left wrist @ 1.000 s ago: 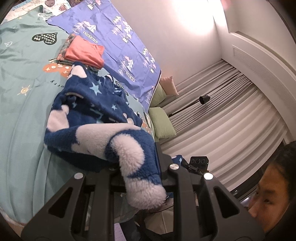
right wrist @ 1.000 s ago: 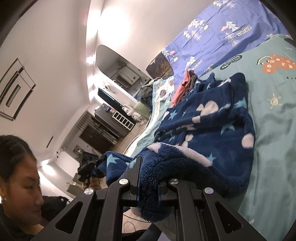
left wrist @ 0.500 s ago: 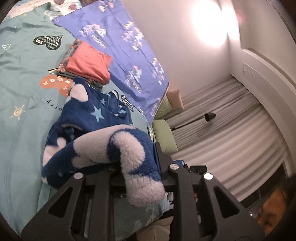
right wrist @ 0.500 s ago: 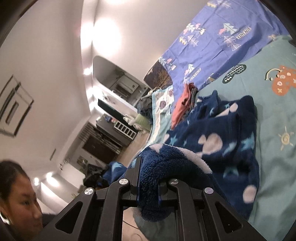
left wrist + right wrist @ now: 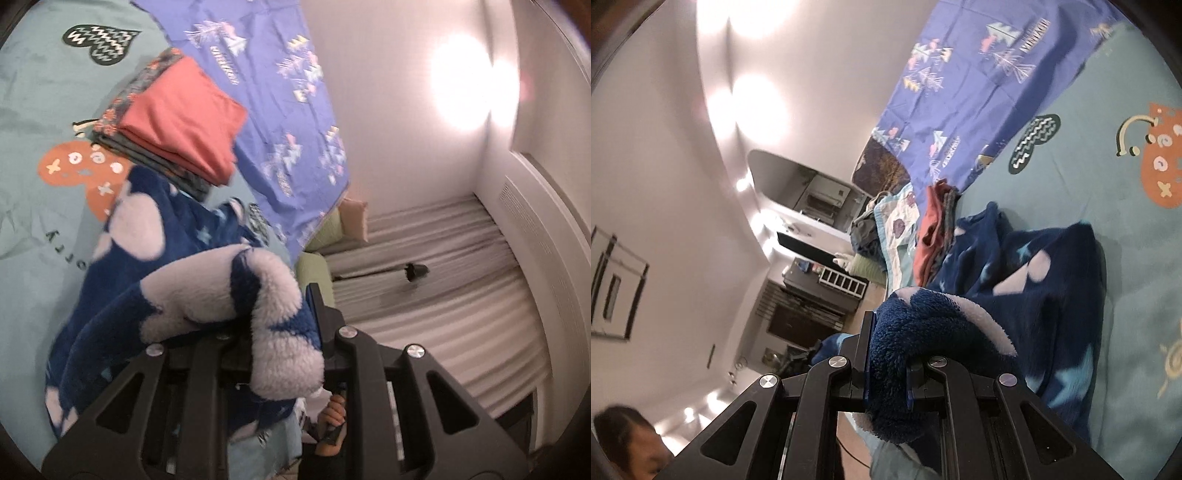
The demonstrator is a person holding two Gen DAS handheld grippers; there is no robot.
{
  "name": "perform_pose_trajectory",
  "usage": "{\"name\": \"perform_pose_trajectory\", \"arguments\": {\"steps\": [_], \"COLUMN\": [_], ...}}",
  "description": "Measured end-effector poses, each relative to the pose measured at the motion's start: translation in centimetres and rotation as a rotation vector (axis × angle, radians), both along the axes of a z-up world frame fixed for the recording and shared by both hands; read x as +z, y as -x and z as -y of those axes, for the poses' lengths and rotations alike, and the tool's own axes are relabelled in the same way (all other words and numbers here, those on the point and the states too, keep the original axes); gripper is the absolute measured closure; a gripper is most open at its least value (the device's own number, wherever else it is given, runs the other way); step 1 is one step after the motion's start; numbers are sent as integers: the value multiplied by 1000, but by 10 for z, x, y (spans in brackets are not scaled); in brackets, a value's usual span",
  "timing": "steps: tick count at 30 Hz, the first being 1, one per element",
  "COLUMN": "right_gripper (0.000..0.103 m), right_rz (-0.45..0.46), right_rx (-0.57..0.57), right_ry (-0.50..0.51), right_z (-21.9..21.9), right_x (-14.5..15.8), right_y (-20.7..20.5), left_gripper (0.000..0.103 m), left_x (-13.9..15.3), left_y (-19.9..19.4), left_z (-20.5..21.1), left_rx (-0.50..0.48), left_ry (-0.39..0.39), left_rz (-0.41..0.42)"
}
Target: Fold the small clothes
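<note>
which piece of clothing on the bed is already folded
The coral-red garment on top of the neat stack is folded flat; the fluffy navy star-patterned fleece is rumpled, held by the left gripper and right gripper.

Counts: 1 blue fleece garment (image 5: 155, 288) — stars and pale blobs. 2 grippers: left gripper (image 5: 280, 332), right gripper (image 5: 886, 354), 1 each per view. 1 stack of folded clothes (image 5: 173, 122), coral piece on top; layer count under it unclear. 1 teal bed sheet (image 5: 40, 110), 1 purple tree-print sheet (image 5: 266, 85). 2 green cushions (image 5: 317, 266) plus 1 pink cushion (image 5: 354, 218) — by the curtains.
</note>
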State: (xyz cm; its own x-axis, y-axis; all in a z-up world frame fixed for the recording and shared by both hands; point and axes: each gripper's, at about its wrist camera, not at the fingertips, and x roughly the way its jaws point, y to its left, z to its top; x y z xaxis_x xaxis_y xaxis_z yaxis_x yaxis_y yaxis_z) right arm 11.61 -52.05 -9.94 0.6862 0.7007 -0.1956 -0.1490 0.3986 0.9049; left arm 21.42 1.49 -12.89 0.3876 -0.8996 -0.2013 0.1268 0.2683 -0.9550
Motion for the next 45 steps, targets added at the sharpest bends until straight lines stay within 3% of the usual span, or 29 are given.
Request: {"name": "perform_pose_trajectory", "arguments": {"steps": [6, 10, 14, 23, 27, 28, 31, 32, 34, 37, 39, 41, 45], "right_gripper": [92, 91, 88, 88, 88, 88, 86, 79, 65, 58, 49, 31, 30], "right_rz": [-108, -158, -201, -139, -132, -141, -227, -262, -332, -340, -317, -270, -102], "right_rx": [-45, -84, -119, -142, -162, -167, -197, -204, -204, -213, -250, -322, -282], "right_ry": [-100, -74, -113, -116, -106, -104, -95, -106, -157, -242, -187, -47, 240], "right_z": [15, 21, 28, 27, 31, 32, 36, 38, 43, 59, 71, 82, 57], "right_x": [-46, -64, -77, -45, -32, -34, -55, -65, -85, -93, -78, -48, 16], "right_y": [-40, -52, -55, -61, -70, -74, -81, -83, -83, -73, -65, -51, -33], "left_gripper": [80, 80, 80, 80, 80, 78, 56, 48, 45, 34, 32, 29, 29], "left_x": [-31, -50, -60, -37, -32, -35, -53, -61, -69, -60, -41, -23, 3], "left_y": [-34, -45, -51, -65, -76, -79, -87, -90, -91, -92, -87, -79, -61], "left_z": [12, 14, 15, 15, 20, 22, 29, 29, 29, 15, -5, -20, -28], "left_rx": [41, 56, 57, 64, 82, 82, 77, 72, 29, -13, 32, 53, 14], "left_ry": [-38, -29, -30, 66, 48, 35, -10, -18, -2, 16, 8, -8, -37], "left_rz": [-54, -112, -150, -115, -125, -142, -216, -247, -269, -255, -186, -115, -11]}}
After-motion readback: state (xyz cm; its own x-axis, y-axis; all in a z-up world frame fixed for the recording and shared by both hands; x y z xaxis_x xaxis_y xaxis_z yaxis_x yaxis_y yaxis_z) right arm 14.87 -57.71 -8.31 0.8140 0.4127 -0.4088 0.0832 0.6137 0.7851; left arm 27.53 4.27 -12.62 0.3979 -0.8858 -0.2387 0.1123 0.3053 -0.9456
